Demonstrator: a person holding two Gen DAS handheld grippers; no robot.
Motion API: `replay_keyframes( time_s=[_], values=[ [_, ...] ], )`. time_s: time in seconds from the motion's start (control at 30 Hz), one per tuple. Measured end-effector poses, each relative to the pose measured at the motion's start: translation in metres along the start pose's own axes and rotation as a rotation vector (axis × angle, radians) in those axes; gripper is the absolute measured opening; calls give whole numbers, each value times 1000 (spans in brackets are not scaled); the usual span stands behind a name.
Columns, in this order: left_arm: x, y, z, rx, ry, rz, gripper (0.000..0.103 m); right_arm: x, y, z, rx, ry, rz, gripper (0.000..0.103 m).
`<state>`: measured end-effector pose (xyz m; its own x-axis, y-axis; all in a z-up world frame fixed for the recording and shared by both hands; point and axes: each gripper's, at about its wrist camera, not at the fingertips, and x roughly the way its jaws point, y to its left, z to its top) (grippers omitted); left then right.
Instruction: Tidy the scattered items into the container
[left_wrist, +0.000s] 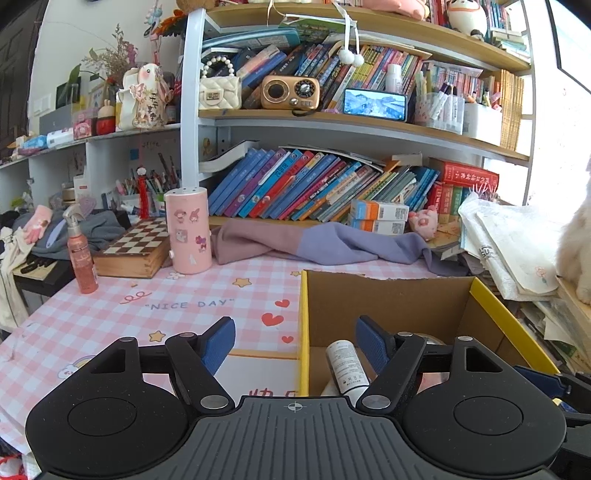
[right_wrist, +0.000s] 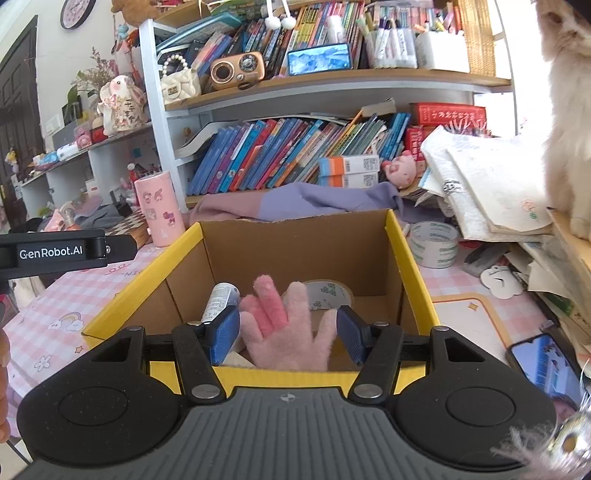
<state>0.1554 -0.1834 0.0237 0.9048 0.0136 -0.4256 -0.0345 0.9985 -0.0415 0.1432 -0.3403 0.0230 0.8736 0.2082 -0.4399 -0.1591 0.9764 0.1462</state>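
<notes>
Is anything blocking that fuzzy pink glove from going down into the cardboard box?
Nothing visible does. The fuzzy pink glove sits between the right gripper's jaws, just over the open yellow-rimmed cardboard box. Below lie only a white tube and a tape roll, leaving room.

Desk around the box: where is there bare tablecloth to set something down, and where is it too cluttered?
Bare cloth lies left of the cardboard box, between the pink bottle and the left gripper. A smaller bare patch sits right of the box, below the tape roll. Crowded: the paper stack on the right and the purple cloth behind.
</notes>
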Motion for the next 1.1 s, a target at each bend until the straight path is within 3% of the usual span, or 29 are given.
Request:
replay_keyframes(
  time_s=[0.4, 0.8, 1.1],
  values=[
    [-43, 38, -9, -18, -35, -26, 77, -43, 42, -18, -12, -29, -67, 57],
    [-86, 88, -32, -36, -4, 35, 82, -64, 102, -46, -68, 44, -44, 58],
    [-98, 129, -57, -78, 57, 128, 96, -69, 137, -63, -91, 88, -68, 64]
  ],
)
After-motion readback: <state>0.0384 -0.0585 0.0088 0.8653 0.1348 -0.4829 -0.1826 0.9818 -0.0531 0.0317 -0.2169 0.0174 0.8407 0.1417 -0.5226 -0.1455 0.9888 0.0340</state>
